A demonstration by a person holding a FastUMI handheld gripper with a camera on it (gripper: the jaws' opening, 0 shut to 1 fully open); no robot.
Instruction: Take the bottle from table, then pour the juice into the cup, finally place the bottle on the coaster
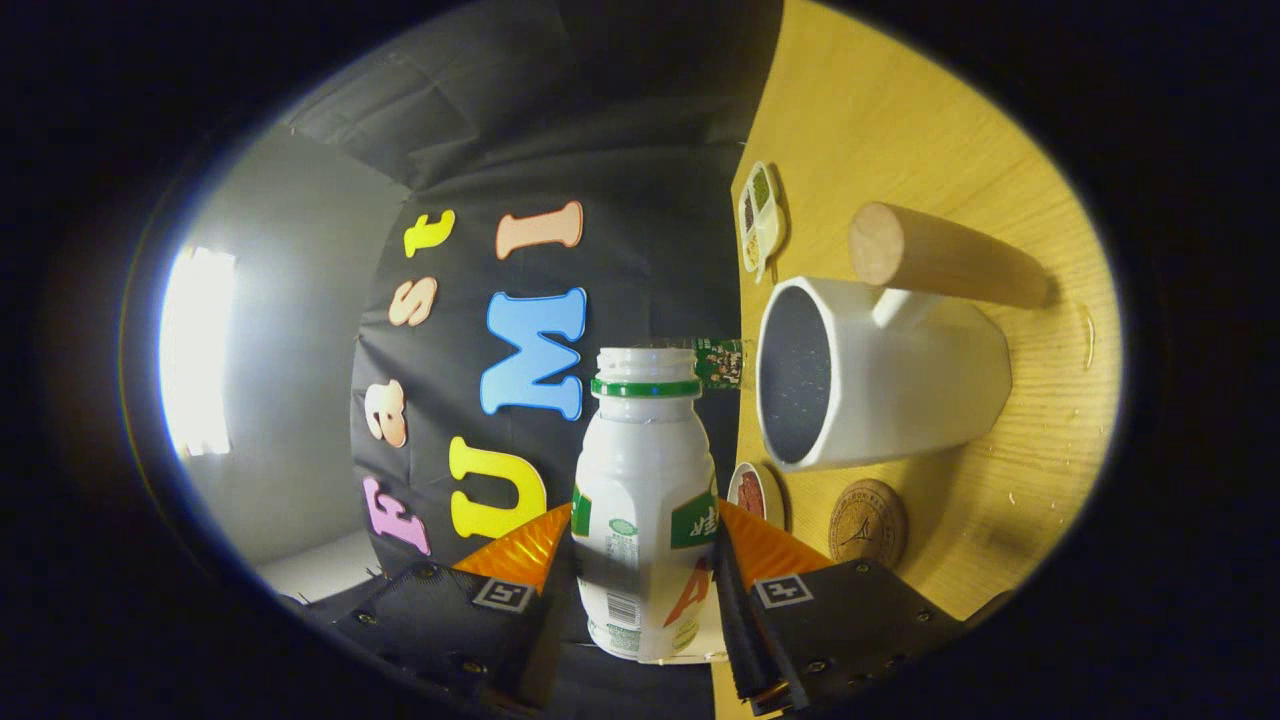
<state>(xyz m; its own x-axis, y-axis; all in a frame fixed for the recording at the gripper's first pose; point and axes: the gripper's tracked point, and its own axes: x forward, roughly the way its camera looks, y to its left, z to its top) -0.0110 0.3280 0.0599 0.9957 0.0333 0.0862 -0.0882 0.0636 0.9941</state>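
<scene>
A bright panel [195,350] glares white, blown out; the tabletop [1000,130] is warmly lit, the wall cloth dim; the cup [900,375] and a wooden cylinder [940,258] cast soft shadows; fisheye bending and blur grow toward the rim.
</scene>
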